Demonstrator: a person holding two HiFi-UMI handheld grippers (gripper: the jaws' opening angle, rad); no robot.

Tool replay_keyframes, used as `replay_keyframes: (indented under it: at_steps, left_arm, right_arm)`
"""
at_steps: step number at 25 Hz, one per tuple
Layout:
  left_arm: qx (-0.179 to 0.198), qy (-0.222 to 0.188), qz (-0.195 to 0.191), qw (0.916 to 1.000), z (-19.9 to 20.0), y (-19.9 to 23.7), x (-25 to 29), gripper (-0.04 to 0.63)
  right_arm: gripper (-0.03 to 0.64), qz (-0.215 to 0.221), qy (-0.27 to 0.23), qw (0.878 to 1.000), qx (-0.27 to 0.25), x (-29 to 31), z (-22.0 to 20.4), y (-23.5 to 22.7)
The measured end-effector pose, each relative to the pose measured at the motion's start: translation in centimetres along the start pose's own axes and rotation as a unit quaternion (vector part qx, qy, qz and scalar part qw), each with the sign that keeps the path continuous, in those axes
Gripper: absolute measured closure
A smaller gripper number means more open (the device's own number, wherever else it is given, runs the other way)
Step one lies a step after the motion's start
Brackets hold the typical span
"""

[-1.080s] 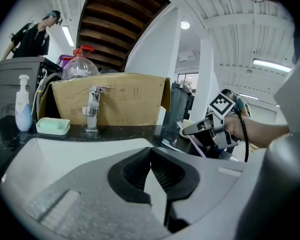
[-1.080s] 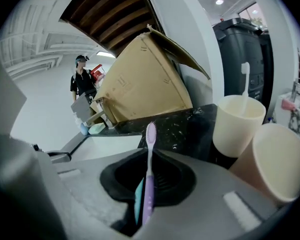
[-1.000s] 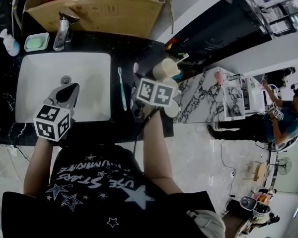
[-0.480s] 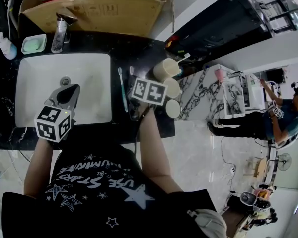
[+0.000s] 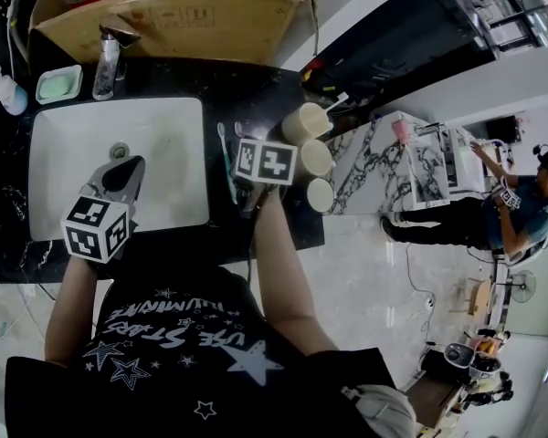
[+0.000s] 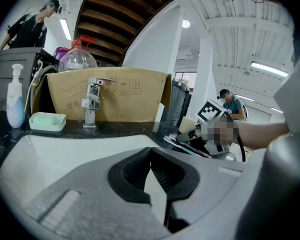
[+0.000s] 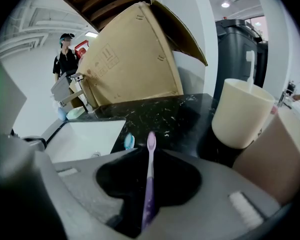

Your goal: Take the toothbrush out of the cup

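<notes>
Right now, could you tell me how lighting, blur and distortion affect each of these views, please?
Head view: strong fisheye curves the edges of the black countertop, and the white sink looks bright against it. Left gripper view: dark corners, glaring ceiling strip light. Right gripper view: the purple toothbrush blurs toward the camera; the cream cup looks sharper.

Seen through my head camera: a black short-sleeved T-shirt (image 5: 178,354) printed with white stars of several sizes and slanted white block lettering across the chest. Both hand tools are the same build. My left gripper (image 5: 128,164) has a smooth pale-grey moulded shell and black ribbed rubber pads (image 6: 128,174), and a white cube (image 5: 96,228) faced with black square markers sits at its back. My right gripper (image 7: 150,156) matches it: grey shell, black pads, its own marker cube (image 5: 264,162). A thin black cable (image 5: 250,245) runs from it along the forearm.
</notes>
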State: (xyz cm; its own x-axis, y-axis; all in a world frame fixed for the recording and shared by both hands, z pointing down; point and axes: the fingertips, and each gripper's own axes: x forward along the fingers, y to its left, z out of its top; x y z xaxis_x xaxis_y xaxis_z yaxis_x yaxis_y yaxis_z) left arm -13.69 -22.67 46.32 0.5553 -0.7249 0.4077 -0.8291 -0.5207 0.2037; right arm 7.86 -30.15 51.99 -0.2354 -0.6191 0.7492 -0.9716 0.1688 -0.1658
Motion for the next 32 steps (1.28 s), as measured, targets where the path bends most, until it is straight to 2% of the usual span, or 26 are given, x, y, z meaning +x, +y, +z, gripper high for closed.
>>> replay_keyframes:
  at_steps: [3,9,15,20,25,32]
  left_arm:
    - [0.001,-0.002,0.000,1.0000,0.2,0.3,-0.1,0.586]
    - [0.002,-0.012,-0.001,0.9999,1.2,0.1,0.3,0.586]
    - [0.007,-0.023,0.000,0.9997,2.4,-1.1,0.7,0.586]
    - [0.011,-0.031,0.008,0.9994,3.4,-2.2,1.1,0.586]
    - [0.015,-0.037,0.016,0.9991,4.0,-3.9,1.8,0.586]
    - [0.020,-0.042,0.030,0.9985,4.9,-6.3,3.2,0.586]
  right_arm:
    - [0.508,0.000,-0.019,1.000,-0.001,-1.2,0.7,0.0]
    - [0.447,0.015,-0.085,0.996,-0.002,-5.2,3.4,0.0]
    - [0.437,0.023,-0.162,0.986,-0.011,-10.0,7.0,-0.6]
    - [0.437,0.007,-0.212,0.977,-0.028,-13.7,9.7,-2.7]
    - [0.437,-0.008,-0.232,0.972,-0.027,-15.8,10.6,-6.2]
    - [0.437,-0.025,-0.234,0.971,-0.025,-16.8,11.3,-12.1]
